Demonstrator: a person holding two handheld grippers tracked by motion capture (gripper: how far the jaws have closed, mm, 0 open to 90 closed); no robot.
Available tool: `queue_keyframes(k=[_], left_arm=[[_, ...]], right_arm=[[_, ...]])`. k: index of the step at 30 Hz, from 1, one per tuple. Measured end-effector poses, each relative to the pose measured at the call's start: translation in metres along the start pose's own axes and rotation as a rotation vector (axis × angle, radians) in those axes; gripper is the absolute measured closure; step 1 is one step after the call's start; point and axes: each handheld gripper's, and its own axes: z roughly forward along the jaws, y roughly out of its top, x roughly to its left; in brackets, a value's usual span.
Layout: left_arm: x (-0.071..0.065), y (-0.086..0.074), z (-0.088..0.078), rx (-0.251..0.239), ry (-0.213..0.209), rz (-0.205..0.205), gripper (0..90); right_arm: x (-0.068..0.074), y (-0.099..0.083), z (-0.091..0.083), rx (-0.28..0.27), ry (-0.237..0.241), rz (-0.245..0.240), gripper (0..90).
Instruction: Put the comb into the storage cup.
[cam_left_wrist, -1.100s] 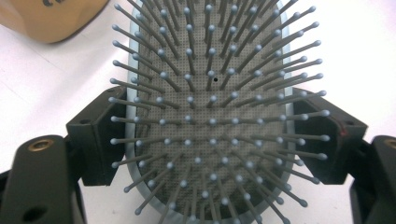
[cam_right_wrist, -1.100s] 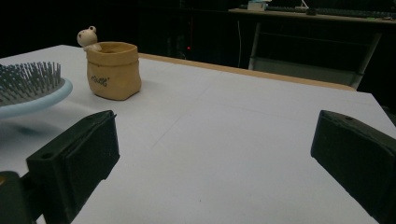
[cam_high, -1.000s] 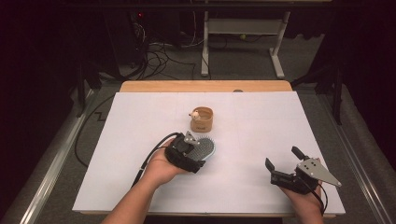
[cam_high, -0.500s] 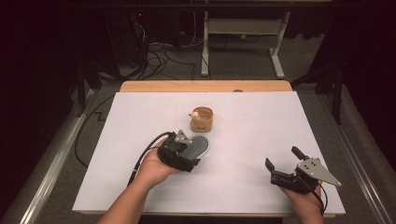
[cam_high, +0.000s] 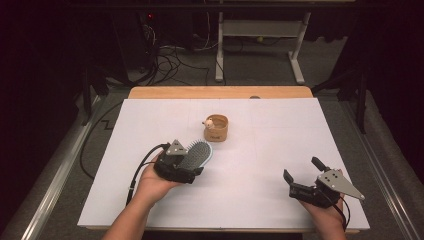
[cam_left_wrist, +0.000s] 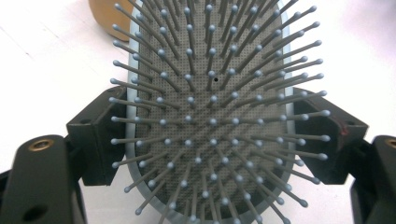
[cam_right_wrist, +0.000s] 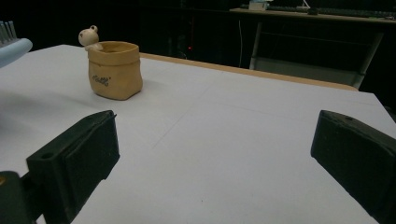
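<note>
A grey-blue hairbrush (cam_high: 196, 153) with its bristles up is clamped in my left gripper (cam_high: 186, 165), left of the table's middle. In the left gripper view the two black jaws press on both sides of the hairbrush (cam_left_wrist: 210, 70), so the left gripper (cam_left_wrist: 212, 135) is shut on it. A tan pouch-shaped cup (cam_high: 216, 129) with a small figure on its rim stands beyond the brush, apart from it. My right gripper (cam_high: 301, 168) rests open at the front right with nothing between its jaws. The right gripper view shows the right gripper (cam_right_wrist: 215, 154), the cup (cam_right_wrist: 114, 70) and the brush's edge (cam_right_wrist: 11, 44).
A white sheet (cam_high: 280, 130) covers the table, with a wooden strip (cam_high: 220, 92) along the far edge. Dark floor, cables and a metal stand's legs (cam_high: 260, 55) lie behind the table.
My left hand has carried the hairbrush to the left, away from the cup. The right gripper has stayed where it was.
</note>
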Motion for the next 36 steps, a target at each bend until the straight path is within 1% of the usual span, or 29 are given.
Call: queue_keyframes(k=[1,2,3,4,5,6,7,8,9,11,14,15,16,18,19,20,21,23,25,32,35,36], left_arm=[[0.001,-0.003,-0.003,-0.021,0.005,-0.004,20.3],[0.001,-0.003,-0.003,-0.021,0.005,-0.004,20.3],[0.002,-0.006,-0.006,-0.056,0.019,-0.004,20.2],[0.002,-0.006,-0.006,-0.056,0.019,-0.004,20.3],[0.002,-0.009,-0.009,-0.084,0.017,-0.005,20.3],[0.002,-0.009,-0.009,-0.084,0.017,-0.005,20.2],[0.000,-0.010,-0.011,-0.113,0.013,-0.003,20.3],[0.000,-0.010,-0.011,-0.113,0.013,-0.003,20.3],[-0.001,-0.011,-0.013,-0.138,0.014,-0.008,20.2],[0.000,-0.013,-0.014,-0.150,0.005,-0.013,20.3],[0.001,-0.016,-0.015,-0.176,0.009,-0.018,20.2],[0.001,-0.016,-0.015,-0.176,0.009,-0.018,20.2],[0.001,-0.019,-0.016,-0.194,0.006,-0.019,20.3],[0.001,-0.020,-0.017,-0.210,0.012,-0.020,20.2],[0.001,-0.020,-0.017,-0.210,0.012,-0.020,20.2],[0.002,-0.021,-0.019,-0.234,0.019,-0.021,20.2],[0.002,-0.022,-0.020,-0.245,0.019,-0.023,20.2],[0.003,-0.022,-0.021,-0.256,0.015,-0.023,20.2],[0.003,-0.022,-0.021,-0.266,0.022,-0.022,20.2],[0.001,-0.023,-0.021,-0.290,0.022,-0.025,20.2],[0.001,-0.024,-0.022,-0.314,0.027,-0.022,20.2],[0.001,-0.024,-0.022,-0.314,0.027,-0.022,20.2]], right_arm=[[0.000,0.000,0.000,-0.002,-0.001,-0.002,1.8],[0.001,0.000,0.000,-0.002,-0.002,-0.002,1.8],[0.001,0.000,0.000,-0.003,-0.001,-0.003,1.8],[0.001,0.000,-0.001,-0.003,0.000,-0.002,1.7],[0.001,0.001,0.000,-0.005,0.004,-0.006,1.6],[0.001,0.001,0.000,-0.005,0.004,-0.006,1.6],[0.002,0.001,0.000,-0.006,0.007,-0.015,1.6],[0.002,0.001,0.000,-0.006,0.007,-0.015,1.6],[0.003,0.002,0.001,-0.007,0.010,-0.018,1.6],[0.004,0.002,0.001,-0.006,0.012,-0.017,1.6],[0.006,0.002,0.001,-0.007,0.015,-0.019,1.6],[0.006,0.002,0.000,-0.007,0.015,-0.019,1.6],[0.006,0.002,0.000,-0.008,0.014,-0.020,1.6],[0.007,0.002,0.000,-0.006,0.014,-0.016,1.6],[0.007,0.002,0.000,-0.005,0.014,-0.016,1.6],[0.007,0.002,0.000,-0.005,0.014,-0.015,1.6],[0.007,0.002,0.000,-0.005,0.016,-0.015,1.6],[0.007,0.002,0.000,-0.005,0.016,-0.015,1.6],[0.007,0.001,0.001,-0.004,0.019,-0.013,1.6],[0.007,0.001,0.001,-0.005,0.020,-0.014,1.6],[0.006,0.002,0.000,-0.007,0.019,-0.013,1.6],[0.006,0.002,0.000,-0.007,0.019,-0.012,1.6]])
